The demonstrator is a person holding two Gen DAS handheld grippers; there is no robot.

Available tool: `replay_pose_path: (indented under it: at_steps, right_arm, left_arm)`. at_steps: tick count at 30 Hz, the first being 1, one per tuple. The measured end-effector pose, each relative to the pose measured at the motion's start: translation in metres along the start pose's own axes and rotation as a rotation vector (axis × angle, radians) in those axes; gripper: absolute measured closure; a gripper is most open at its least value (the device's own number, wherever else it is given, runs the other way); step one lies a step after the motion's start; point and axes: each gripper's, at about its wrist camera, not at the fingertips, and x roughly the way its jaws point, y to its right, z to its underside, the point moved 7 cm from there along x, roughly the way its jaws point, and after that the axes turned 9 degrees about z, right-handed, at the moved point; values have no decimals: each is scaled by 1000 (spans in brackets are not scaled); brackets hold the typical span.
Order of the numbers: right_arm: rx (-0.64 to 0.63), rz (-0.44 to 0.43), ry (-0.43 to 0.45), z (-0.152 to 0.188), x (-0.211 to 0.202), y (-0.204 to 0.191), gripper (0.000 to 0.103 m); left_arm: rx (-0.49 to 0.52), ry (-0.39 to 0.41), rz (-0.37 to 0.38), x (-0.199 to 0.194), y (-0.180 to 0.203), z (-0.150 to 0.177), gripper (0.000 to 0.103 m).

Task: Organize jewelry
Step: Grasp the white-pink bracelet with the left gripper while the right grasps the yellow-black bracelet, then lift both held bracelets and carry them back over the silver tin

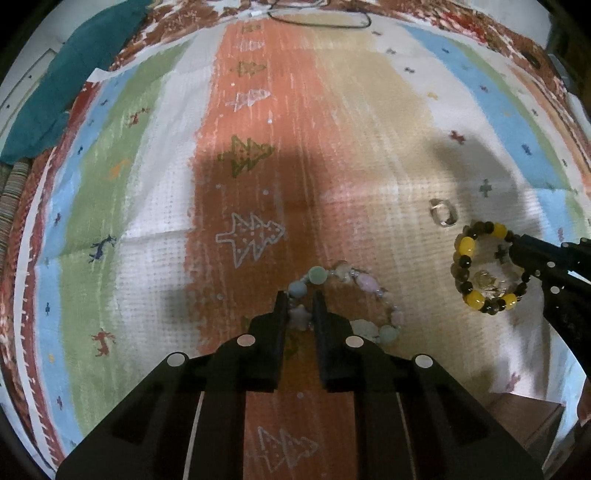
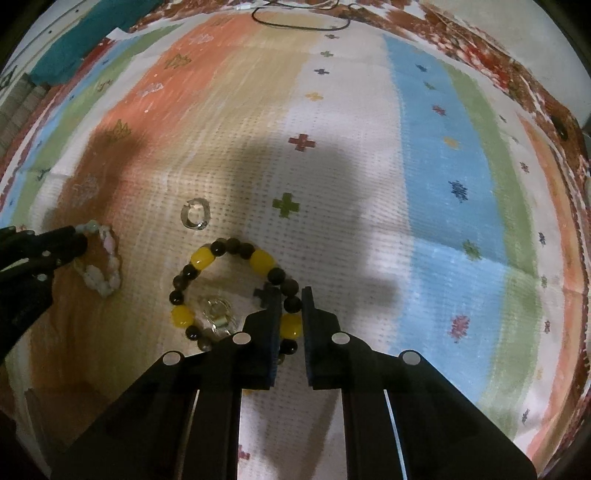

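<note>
A pastel bead bracelet (image 1: 364,282) lies on the striped cloth. My left gripper (image 1: 300,295) is shut on its near-left beads; it also shows in the right wrist view (image 2: 105,258). A yellow and dark bead bracelet (image 2: 225,254) with a gold charm lies to the right. My right gripper (image 2: 291,291) is shut on its near-right beads; the bracelet also shows in the left wrist view (image 1: 476,269). A silver ring (image 2: 195,214) lies on the cloth between and beyond the two bracelets, also seen in the left wrist view (image 1: 443,214).
The striped patterned cloth (image 1: 258,147) covers the surface. A teal cloth (image 1: 74,74) lies at the far left edge. A black cable loop (image 1: 317,18) lies at the far edge.
</note>
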Motion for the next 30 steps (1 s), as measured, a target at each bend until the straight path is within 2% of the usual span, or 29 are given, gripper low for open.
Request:
replay_pose_path:
  at_steps: [7, 13, 21, 30]
  right_arm:
    - [35, -2, 35, 4, -21, 12, 92]
    - [52, -12, 62, 10, -38, 18, 92]
    - [74, -55, 127, 8, -65, 17, 92]
    - [94, -79, 190, 5, -90, 18, 92]
  left_arm:
    - [12, 54, 28, -28, 16, -1, 90]
    - [7, 78, 31, -47, 15, 7, 90]
    - [26, 143, 55, -87, 28, 10, 90]
    - [31, 173, 69, -104, 33, 15, 90]
